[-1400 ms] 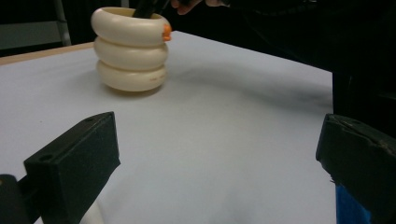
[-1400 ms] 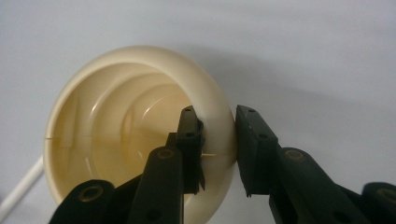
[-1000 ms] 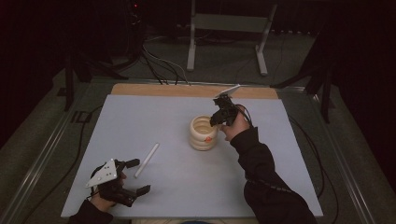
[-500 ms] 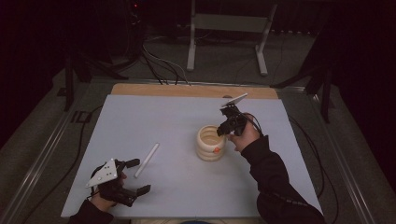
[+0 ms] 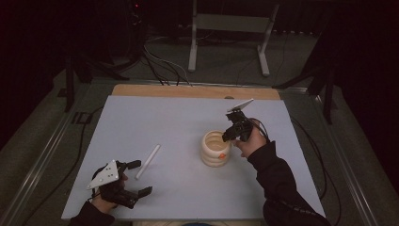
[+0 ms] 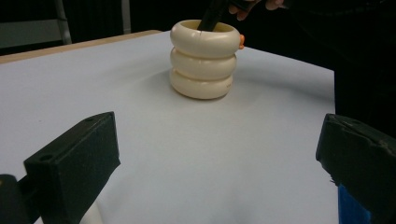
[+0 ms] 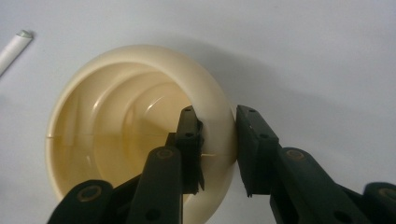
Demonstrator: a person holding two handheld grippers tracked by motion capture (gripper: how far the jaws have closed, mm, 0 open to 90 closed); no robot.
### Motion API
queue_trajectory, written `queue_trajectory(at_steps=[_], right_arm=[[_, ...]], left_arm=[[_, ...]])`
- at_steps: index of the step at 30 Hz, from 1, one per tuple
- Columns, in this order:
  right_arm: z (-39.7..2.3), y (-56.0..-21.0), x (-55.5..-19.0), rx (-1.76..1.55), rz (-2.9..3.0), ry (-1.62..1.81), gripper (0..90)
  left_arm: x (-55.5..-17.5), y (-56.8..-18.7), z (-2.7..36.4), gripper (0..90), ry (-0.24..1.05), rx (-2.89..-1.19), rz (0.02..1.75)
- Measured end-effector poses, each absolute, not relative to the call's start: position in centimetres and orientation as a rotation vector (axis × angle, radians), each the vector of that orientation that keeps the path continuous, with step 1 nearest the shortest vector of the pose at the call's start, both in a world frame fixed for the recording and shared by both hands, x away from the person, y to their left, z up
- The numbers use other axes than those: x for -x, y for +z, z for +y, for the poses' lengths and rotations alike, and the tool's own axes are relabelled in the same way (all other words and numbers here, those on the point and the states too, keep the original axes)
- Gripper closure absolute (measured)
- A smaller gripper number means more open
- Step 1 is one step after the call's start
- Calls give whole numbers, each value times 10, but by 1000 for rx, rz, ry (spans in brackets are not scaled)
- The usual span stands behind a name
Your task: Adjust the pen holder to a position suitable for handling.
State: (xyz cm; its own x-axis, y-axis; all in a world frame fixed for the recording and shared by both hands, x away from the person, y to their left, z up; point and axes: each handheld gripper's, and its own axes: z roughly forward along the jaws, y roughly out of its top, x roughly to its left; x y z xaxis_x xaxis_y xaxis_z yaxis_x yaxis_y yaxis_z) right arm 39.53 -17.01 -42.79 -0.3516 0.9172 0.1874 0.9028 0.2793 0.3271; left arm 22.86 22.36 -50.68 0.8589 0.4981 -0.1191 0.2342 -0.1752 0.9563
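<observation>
A cream ribbed cup (image 5: 215,149) stands upright right of the table's middle. My right gripper (image 5: 227,137) comes down on its right rim. In the right gripper view the right gripper (image 7: 217,116) is shut on the cup (image 7: 116,116) wall, one jaw inside and one outside. A white stick (image 5: 148,161) lies flat left of the cup, its tip at the stick (image 7: 14,49) end in the right gripper view. My left gripper (image 5: 140,177) rests open near the front left corner, just below the stick. The left gripper (image 6: 217,126) faces the cup (image 6: 202,58) with nothing between its jaws.
The white table sheet (image 5: 179,117) has a wooden strip (image 5: 188,91) along its far edge. A metal stand (image 5: 226,28) and cables (image 5: 160,61) lie on the floor beyond. A small orange spot (image 6: 241,42) shows at the cup's right side.
My right gripper has pulled the cup toward the front and a little to the right across the sheet. The left gripper and the stick have stayed in place.
</observation>
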Motion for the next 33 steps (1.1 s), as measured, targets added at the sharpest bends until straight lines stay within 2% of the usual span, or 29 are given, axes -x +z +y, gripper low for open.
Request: queue_trajectory(at_steps=[3, 8, 14, 20, 29, 33], right_arm=[[-171, -428, -396, -1766, 2487, 612, 699], [-170, -424, -395, -1722, 2488, 630, 546], [-173, -410, -393, -1686, 2465, 686, 436], [-183, -400, -391, -1687, 2420, 748, 395], [-211, -388, -382, -1674, 2402, 911, 143], [-219, -389, -376, -1651, 2389, 910, 142]], left_arm=[[-229, -507, 224, 0, 257, -1762, 561], [-229, -507, 224, 0, 258, -1762, 559], [-229, -506, 224, 0, 258, -1760, 560], [-229, -506, 224, 0, 256, -1759, 561], [-229, -507, 223, 0, 253, -1764, 559], [-229, -507, 223, 0, 254, -1761, 558]])
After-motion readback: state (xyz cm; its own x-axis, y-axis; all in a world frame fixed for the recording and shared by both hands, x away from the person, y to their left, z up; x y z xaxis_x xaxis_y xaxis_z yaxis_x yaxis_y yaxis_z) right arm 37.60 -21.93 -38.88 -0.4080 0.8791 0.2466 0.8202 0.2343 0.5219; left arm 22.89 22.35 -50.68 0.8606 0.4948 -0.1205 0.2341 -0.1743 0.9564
